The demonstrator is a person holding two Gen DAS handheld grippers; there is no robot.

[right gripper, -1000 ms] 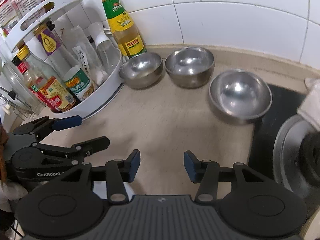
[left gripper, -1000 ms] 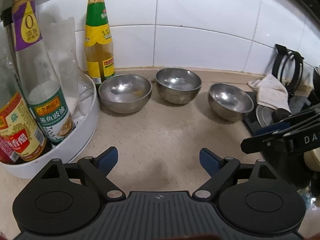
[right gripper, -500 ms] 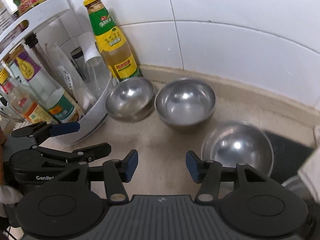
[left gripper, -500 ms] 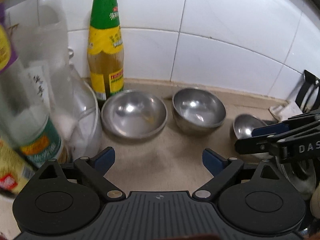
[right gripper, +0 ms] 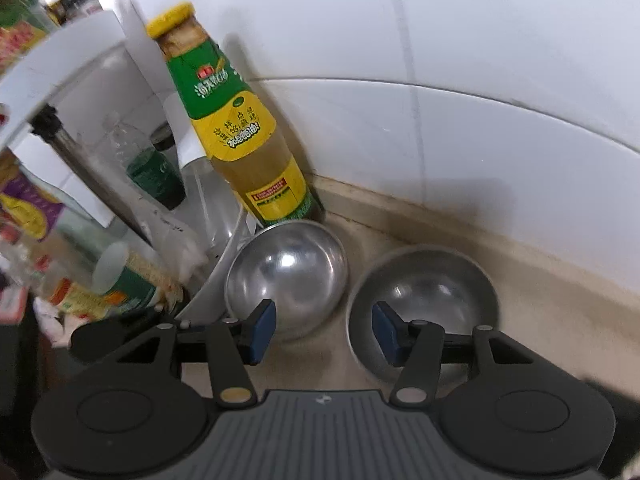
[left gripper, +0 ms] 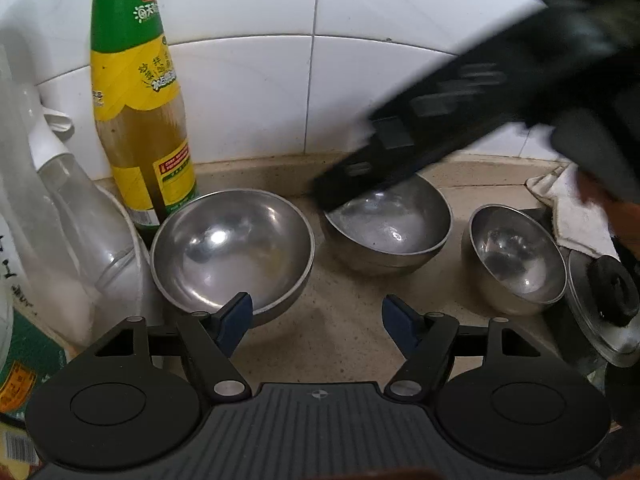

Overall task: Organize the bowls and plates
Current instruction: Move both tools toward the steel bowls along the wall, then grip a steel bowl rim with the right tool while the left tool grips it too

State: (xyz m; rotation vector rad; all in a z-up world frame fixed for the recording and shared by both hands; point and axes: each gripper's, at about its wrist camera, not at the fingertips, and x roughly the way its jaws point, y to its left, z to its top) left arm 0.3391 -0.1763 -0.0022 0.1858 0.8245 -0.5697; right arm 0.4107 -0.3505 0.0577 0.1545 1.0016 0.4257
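Landmark: the green-and-yellow bottle (left gripper: 138, 92), standing at the tiled wall; its cap is cut off in the left view. Left of it, the white rack (right gripper: 60, 76) with its jars is blurred and only partly in frame.

Three steel bowls sit on the surface (left gripper: 344, 336) in a row running right from the bottle. The first bowl (left gripper: 232, 248) lies just beside the bottle's base. The middle bowl (left gripper: 388, 228) is next; its far rim is hidden by the blurred black body of the right tool crossing above it. The third bowl (left gripper: 516, 260) lies farthest right, near a white cloth (left gripper: 576, 208) and a lid (left gripper: 604, 304) cut by the frame.

Left tool (left gripper: 316, 316): jaws closing, nothing between them; its left finger overlaps the first bowl's near rim, contact not discernible.

Right tool (right gripper: 324, 330): jaws partly open, holding nothing, over the gap between the first bowl and the middle bowl.
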